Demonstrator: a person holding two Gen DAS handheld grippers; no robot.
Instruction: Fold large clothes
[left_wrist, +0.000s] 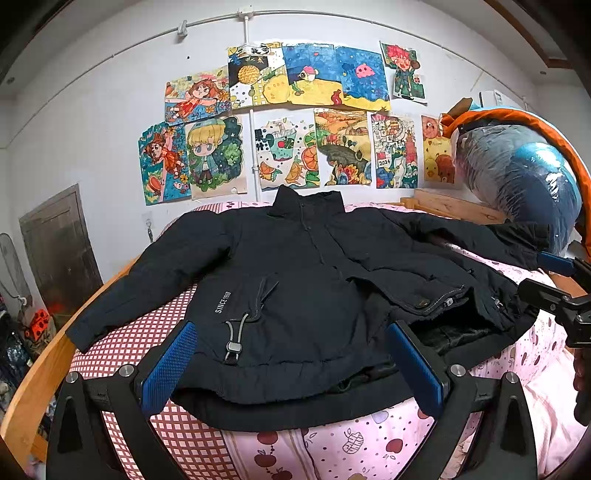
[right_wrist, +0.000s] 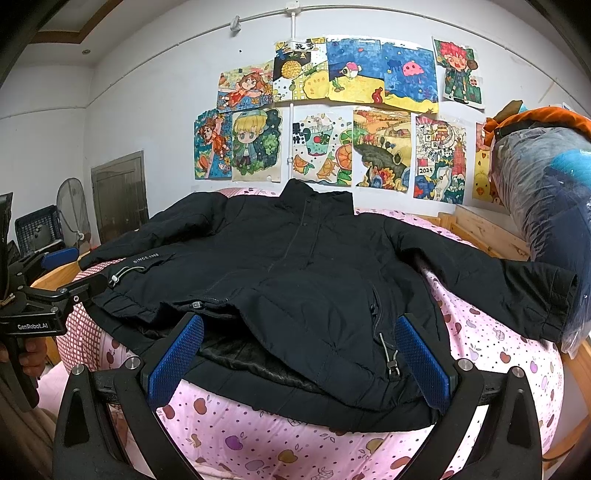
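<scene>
A black padded jacket (left_wrist: 295, 273) lies front up on a pink bed, collar toward the wall, both sleeves spread out; it also shows in the right wrist view (right_wrist: 295, 258). Its front is partly open near the hem. My left gripper (left_wrist: 291, 332) is open, its blue pads either side of the jacket's lower left hem, above the fabric. My right gripper (right_wrist: 299, 328) is open over the lower right hem. Each gripper shows at the edge of the other's view, the right gripper (left_wrist: 561, 291) and the left gripper (right_wrist: 48, 291).
The bed has a pink apple-print cover (right_wrist: 280, 435) and a red checked sheet (left_wrist: 155, 332), with a wooden frame (left_wrist: 44, 373). A plastic-wrapped bundle (left_wrist: 517, 177) sits at the bed's right end. Drawings (left_wrist: 295, 122) cover the wall. A fan (right_wrist: 74, 210) and a crate (right_wrist: 37, 229) stand at left.
</scene>
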